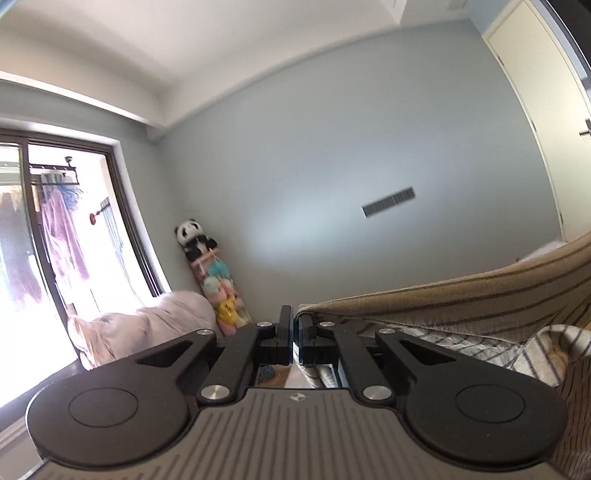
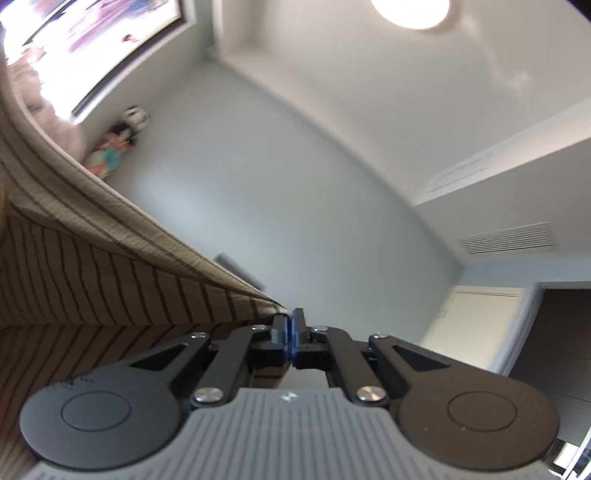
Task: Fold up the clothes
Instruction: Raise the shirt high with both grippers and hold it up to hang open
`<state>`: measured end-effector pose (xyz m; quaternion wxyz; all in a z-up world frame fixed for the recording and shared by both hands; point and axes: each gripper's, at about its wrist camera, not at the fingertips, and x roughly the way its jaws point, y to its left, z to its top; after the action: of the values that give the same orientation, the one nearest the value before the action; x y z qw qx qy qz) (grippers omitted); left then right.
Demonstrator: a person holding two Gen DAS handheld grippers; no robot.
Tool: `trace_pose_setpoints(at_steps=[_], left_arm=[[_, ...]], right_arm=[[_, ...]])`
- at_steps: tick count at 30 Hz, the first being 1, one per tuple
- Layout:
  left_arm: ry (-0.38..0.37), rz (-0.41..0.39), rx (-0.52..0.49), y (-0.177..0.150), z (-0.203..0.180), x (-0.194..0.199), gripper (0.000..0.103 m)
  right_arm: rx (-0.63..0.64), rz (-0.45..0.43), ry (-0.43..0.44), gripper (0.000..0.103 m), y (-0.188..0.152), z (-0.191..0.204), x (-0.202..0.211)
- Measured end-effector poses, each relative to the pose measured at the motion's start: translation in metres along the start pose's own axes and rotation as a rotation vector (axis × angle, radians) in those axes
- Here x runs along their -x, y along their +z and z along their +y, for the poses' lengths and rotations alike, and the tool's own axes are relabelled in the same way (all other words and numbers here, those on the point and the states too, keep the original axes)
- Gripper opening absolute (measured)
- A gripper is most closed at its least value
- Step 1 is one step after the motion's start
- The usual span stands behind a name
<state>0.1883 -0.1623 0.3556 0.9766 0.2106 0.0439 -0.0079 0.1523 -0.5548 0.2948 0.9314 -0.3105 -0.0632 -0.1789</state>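
Both grippers are clamped tight on 1 tan striped garment. The left gripper pinches its edge, cloth running toward 3 o'clock; the right gripper pinches a corner, cloth spreading toward 10 o'clock.

Left gripper clamped on striped garment edge; panda toy in corner.

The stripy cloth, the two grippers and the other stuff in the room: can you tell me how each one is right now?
Left gripper: shut, pinching one end of the cloth.
Right gripper: shut, pinching the other end.
Brown striped cloth: held up, top edge stretched between both grippers, the rest hanging.
Ceiling lamp: on.
Panda toy: upright in the wall corner.
White door: closed, it seems.
Pink bedding: bunched by the window.
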Motion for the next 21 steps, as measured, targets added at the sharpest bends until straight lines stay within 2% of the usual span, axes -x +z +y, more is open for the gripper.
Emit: trace_pose_setpoints(at_steps=[2, 4, 7, 9, 13, 21], left_arm=[[-0.033, -0.026, -0.017, 0.007, -0.012, 0.013, 0.001], [-0.043, -0.053, -0.022, 0.014, -0.019, 0.021, 0.001], [-0.002, -0.095, 0.000, 0.023, -0.019, 0.024, 0.001], [-0.010, -0.093, 0.067, 0.027, -0.006, 0.023, 0.001], [0.006, -0.111, 0.004, 0.018, -0.012, 0.035, 0.001], [-0.008, -0.175, 0.006, 0.016, -0.006, 0.075, 0.001]], right_arm=[[-0.098, -0.009, -0.083, 0.002, 0.015, -0.030, -0.002], [-0.177, -0.006, -0.097, 0.002, 0.027, -0.054, -0.001], [-0.129, 0.006, -0.065, 0.002, 0.031, -0.053, 0.009], [-0.085, -0.006, -0.070, 0.002, 0.027, -0.049, 0.021], [-0.104, -0.026, -0.069, 0.002, 0.018, -0.053, 0.046], [-0.092, -0.102, -0.099, 0.002, 0.018, -0.060, 0.092]])
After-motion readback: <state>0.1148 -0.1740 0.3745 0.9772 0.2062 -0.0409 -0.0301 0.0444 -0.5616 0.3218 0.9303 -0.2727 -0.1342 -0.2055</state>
